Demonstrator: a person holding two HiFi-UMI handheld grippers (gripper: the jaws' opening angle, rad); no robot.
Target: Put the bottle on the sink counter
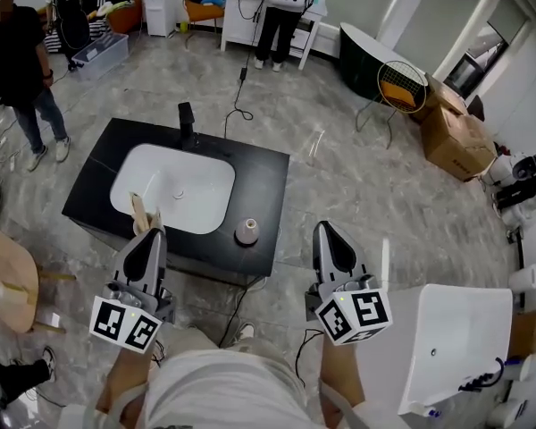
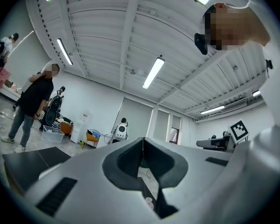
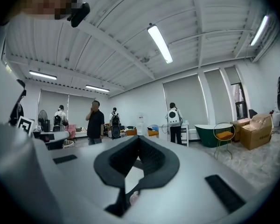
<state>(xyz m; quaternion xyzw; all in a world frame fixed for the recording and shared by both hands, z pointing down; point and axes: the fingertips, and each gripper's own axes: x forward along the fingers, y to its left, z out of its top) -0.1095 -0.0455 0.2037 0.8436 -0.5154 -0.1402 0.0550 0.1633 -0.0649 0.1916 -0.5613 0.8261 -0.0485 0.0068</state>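
A small beige bottle (image 1: 247, 231) stands upright on the black sink counter (image 1: 259, 172), just right of the white basin (image 1: 174, 189) and near the counter's front edge. My left gripper (image 1: 152, 232) hovers over the counter's front left, its jaws shut (image 2: 142, 140) with nothing between them. My right gripper (image 1: 324, 228) hangs over the floor just right of the counter, apart from the bottle, jaws shut (image 3: 139, 138) and empty. Both gripper views look out level across the room and up at the ceiling.
A black faucet (image 1: 186, 117) rises at the counter's back edge. A second white sink unit (image 1: 460, 338) stands at lower right, a wooden stool (image 1: 4, 275) at left. Cardboard boxes (image 1: 456, 137), a yellow wire chair (image 1: 400, 88) and standing people (image 1: 22, 70) are farther back.
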